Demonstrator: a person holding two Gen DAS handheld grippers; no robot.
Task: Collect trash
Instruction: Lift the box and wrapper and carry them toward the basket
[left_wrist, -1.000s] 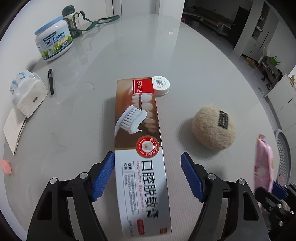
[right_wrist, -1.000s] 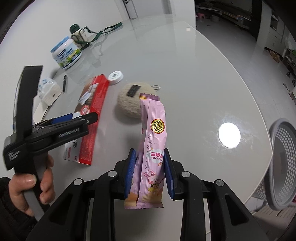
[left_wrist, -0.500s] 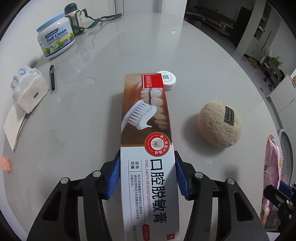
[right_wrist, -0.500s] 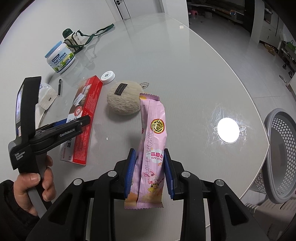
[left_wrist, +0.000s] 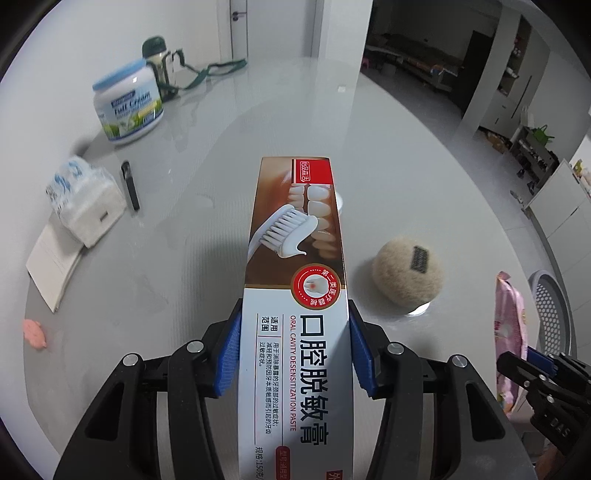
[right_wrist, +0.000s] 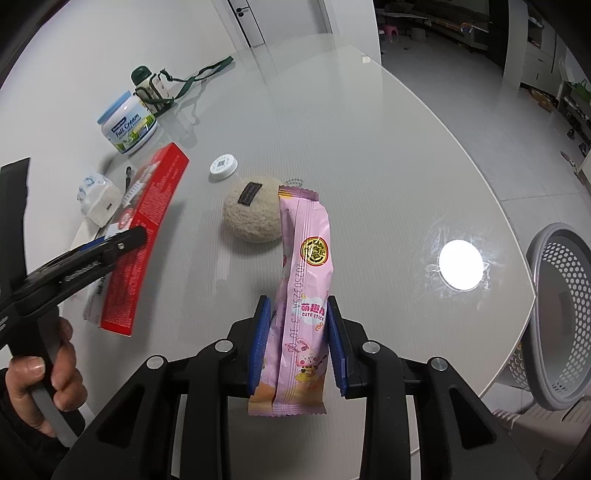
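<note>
Toothpaste box (left_wrist: 295, 295) clamped in left hand-held gripper (left_wrist: 294, 356) — lifted off table (left_wrist: 207, 122).

My fingers (left_wrist: 227, 360) wear blue pads on black frames. Between the left pair sits the toothpaste box (left_wrist: 295, 295), brown and white with a red corner, a white brush and teeth printed on it; its side is plain red. The right pair holds a pink snack wrapper (right_wrist: 301, 295) with a gold seal. The bench (right_wrist: 369, 147) is glossy pale grey, the fuzzy ball (right_wrist: 253, 216) beige with a black tag, the basket (right_wrist: 561, 314) grey and perforated
</note>
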